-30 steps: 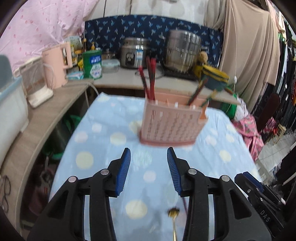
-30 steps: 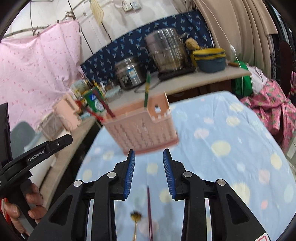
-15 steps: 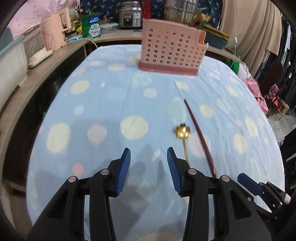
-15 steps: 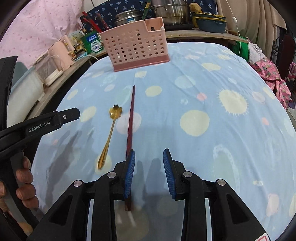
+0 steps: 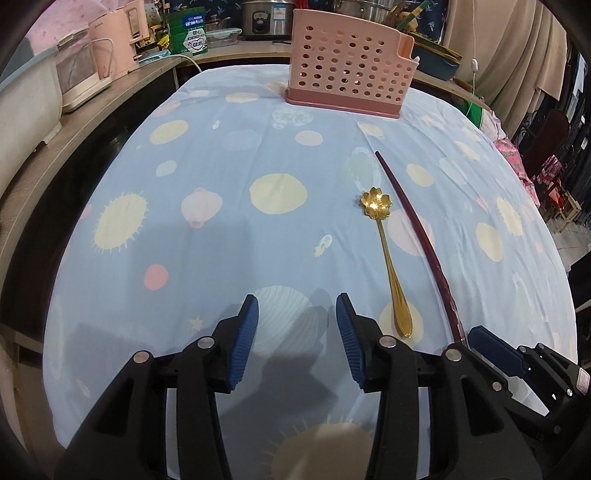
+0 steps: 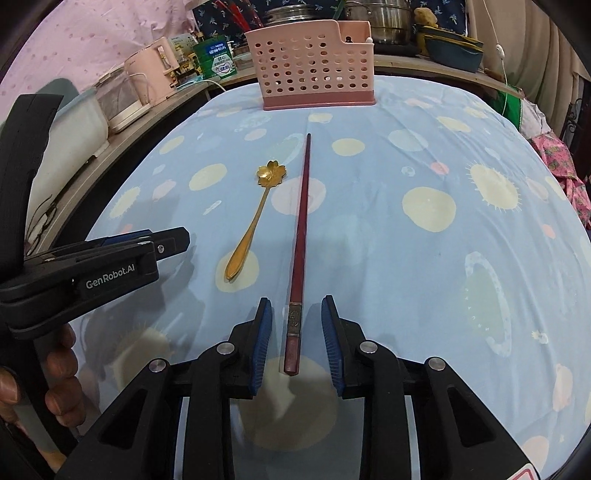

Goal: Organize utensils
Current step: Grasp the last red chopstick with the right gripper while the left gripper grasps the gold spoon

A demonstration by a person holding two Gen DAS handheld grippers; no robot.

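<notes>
A dark red chopstick (image 6: 301, 221) and a gold flower-bowl spoon (image 6: 255, 218) lie side by side on the blue spotted tablecloth (image 6: 424, 258). A pink perforated utensil basket (image 6: 314, 70) stands at the far end. My right gripper (image 6: 296, 302) hangs low over the chopstick's near end. Its jaws are closing with the chopstick between them, and a gap shows on each side. My left gripper (image 5: 297, 301) is to the left of the spoon (image 5: 386, 251) and chopstick (image 5: 417, 221). Its jaws are opening over bare cloth.
Behind the table a counter carries a pink kettle (image 5: 110, 48), a green tin (image 5: 190, 31), a rice cooker (image 5: 264, 16) and steel pots. A person's hand (image 6: 59, 387) holds the left gripper (image 6: 173, 240). The table drops off at left and right.
Both grippers came down and tipped toward the table. The basket went from close and large to far. The right gripper now straddles the chopstick's end, its jaws slightly narrower.
</notes>
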